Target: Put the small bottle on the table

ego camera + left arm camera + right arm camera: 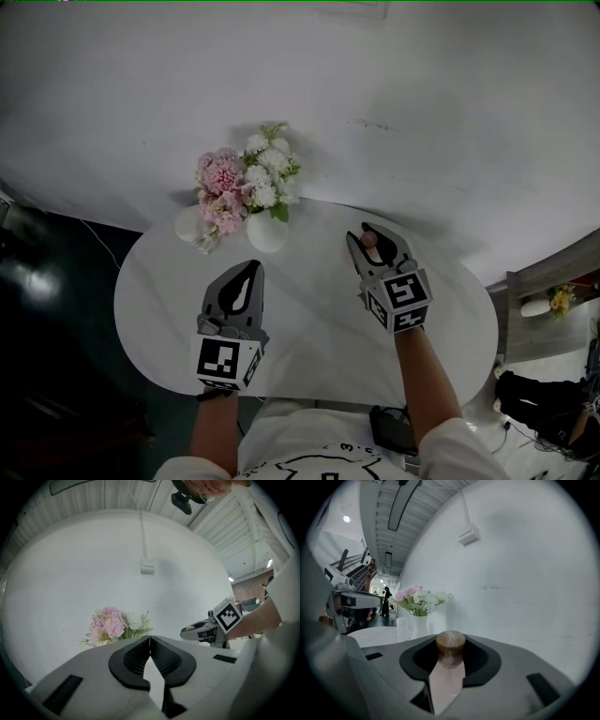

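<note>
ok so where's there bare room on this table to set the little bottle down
Bare table lies between the left gripper and the right gripper, which holds the small bottle. The right end past that gripper is free too. It is crowded only at the far left edge, round the vase, flowers and glass.

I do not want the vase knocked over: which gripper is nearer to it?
Left. The left gripper, jaws shut, is just on the person's side of the vase, slightly to its left. The right gripper, holding the bottle, is farther off to the vase's right.
</note>
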`<state>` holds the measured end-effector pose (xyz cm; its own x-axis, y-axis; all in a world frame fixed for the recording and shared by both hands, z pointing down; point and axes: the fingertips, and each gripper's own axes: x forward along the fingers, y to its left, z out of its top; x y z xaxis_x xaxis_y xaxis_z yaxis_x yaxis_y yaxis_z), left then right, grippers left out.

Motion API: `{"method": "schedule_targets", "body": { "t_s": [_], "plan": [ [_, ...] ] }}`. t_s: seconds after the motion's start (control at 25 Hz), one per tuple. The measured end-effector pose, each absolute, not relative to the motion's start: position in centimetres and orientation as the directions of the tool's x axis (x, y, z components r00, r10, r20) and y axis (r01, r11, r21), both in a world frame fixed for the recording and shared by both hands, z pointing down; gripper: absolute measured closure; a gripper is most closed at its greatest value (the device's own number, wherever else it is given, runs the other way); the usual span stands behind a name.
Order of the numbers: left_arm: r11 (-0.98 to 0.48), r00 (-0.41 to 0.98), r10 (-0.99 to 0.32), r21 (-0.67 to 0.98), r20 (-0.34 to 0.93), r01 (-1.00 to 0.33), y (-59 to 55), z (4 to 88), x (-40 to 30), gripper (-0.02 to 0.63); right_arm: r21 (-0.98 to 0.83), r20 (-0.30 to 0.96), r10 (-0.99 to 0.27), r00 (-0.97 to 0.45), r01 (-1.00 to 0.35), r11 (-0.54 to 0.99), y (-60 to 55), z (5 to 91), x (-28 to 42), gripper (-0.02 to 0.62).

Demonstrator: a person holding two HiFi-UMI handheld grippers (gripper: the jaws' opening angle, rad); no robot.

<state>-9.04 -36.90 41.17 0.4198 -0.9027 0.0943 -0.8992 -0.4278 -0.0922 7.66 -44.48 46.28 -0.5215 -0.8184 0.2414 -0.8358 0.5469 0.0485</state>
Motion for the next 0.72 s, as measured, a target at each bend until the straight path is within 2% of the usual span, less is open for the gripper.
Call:
{"method": "schedule_targets", "body": {
  "t_s": [0.72],
  "plan": [
    [-0.449, 0.439, -0.889, -0.056, 0.132, -0.892, -39.0, 44.3, -7.9, 0.601, -0.026, 0.373, -0.770, -0.519, -0.835, 0.550, -50.4, 55.0, 6.6, 0.476]
  ]
}}
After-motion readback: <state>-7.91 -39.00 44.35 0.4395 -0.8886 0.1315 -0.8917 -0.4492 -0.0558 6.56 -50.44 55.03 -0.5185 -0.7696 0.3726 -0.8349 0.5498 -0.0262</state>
